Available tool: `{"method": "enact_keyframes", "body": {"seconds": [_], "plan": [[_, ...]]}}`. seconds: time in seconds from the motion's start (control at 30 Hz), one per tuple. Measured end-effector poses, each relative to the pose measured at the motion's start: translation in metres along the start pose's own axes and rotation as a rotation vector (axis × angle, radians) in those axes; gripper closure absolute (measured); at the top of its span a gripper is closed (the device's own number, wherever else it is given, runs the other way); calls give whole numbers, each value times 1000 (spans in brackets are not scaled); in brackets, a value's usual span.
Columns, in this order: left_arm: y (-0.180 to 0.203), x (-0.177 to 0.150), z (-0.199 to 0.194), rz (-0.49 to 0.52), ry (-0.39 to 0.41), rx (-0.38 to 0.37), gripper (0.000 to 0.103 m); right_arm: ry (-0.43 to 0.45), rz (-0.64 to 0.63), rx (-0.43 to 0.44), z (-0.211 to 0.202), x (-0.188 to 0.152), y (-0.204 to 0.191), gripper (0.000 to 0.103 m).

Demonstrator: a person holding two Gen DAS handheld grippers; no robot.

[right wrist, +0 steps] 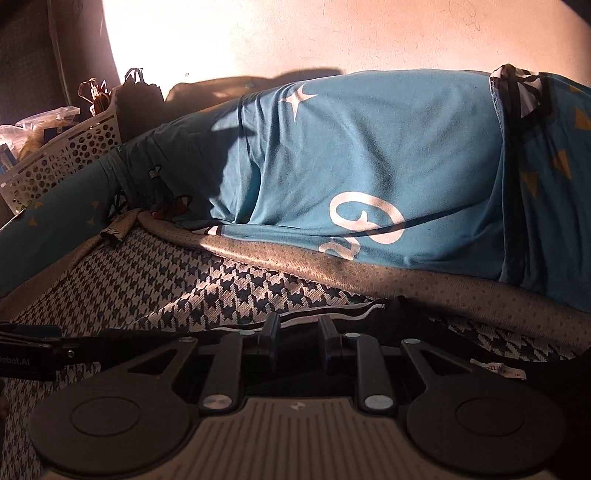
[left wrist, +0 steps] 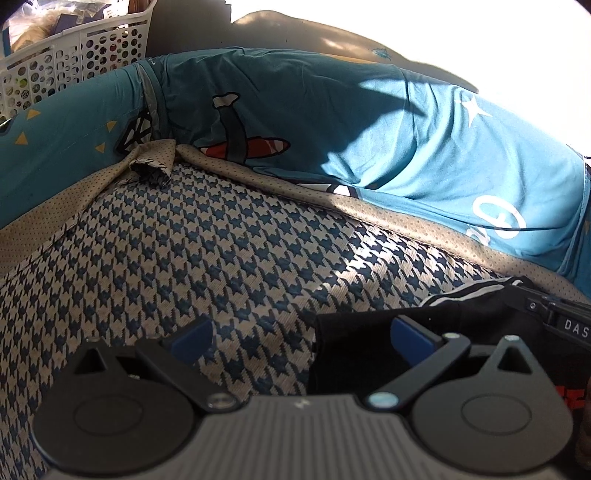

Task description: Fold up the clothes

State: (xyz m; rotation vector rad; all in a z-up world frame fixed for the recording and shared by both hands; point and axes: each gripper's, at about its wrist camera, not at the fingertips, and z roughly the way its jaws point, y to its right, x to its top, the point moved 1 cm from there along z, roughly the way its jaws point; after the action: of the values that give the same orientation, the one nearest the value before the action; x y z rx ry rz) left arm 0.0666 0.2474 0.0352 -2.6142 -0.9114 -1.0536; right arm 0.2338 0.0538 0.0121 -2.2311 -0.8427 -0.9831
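Black garment (left wrist: 354, 332) lies on the houndstooth bed (left wrist: 184, 251), near its front edge. Left tongs (left wrist: 301, 338) spread wide over the garment's edge. Right tongs (right wrist: 295, 334) narrow, apparently pinched on striped hem. Hem to be kept taut and edges aligned.

Bed corner by a sunlit wall, surroundings only.

Houndstooth cover (left wrist: 192, 258), navy on cream, spread flat, edged with a tan dotted border (left wrist: 388, 218). Behind it, teal pillows (left wrist: 332, 122) with white stars, yellow triangles and a cartoon print, leaning against a pale wall (right wrist: 295, 33) in strong sun. White perforated plastic basket (left wrist: 74, 55) at far left, just beside the pillow end, stuffed with bags and oddments; contents unclear.
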Motion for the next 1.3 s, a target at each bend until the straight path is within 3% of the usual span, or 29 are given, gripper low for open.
{"method": "enact_keyframes", "body": {"seconds": [0.3,0.5,0.7,0.87,1.0,1.1,1.17,1.3], "plan": [[-33,8,3,-82,2,61,0,-1,-107,80,14,-10,-60,81],[-39,10,8,-114,-30,49,0,-2,-181,134,24,-17,-100,81],[-47,12,7,-174,-47,24,0,-109,-263,100,30,-34,-111,81],[-57,16,-2,-205,-21,17,0,-204,-333,88,32,-45,-123,74],[-64,19,-7,-224,0,22,0,-78,-265,57,16,-37,-131,73],[-68,21,-10,-231,11,18,0,37,-209,68,7,-33,-140,56],[-69,20,-12,-233,16,13,0,92,-271,55,6,-36,-154,43],[-67,19,-13,-221,19,8,0,96,-410,34,19,-40,-175,40]]}}
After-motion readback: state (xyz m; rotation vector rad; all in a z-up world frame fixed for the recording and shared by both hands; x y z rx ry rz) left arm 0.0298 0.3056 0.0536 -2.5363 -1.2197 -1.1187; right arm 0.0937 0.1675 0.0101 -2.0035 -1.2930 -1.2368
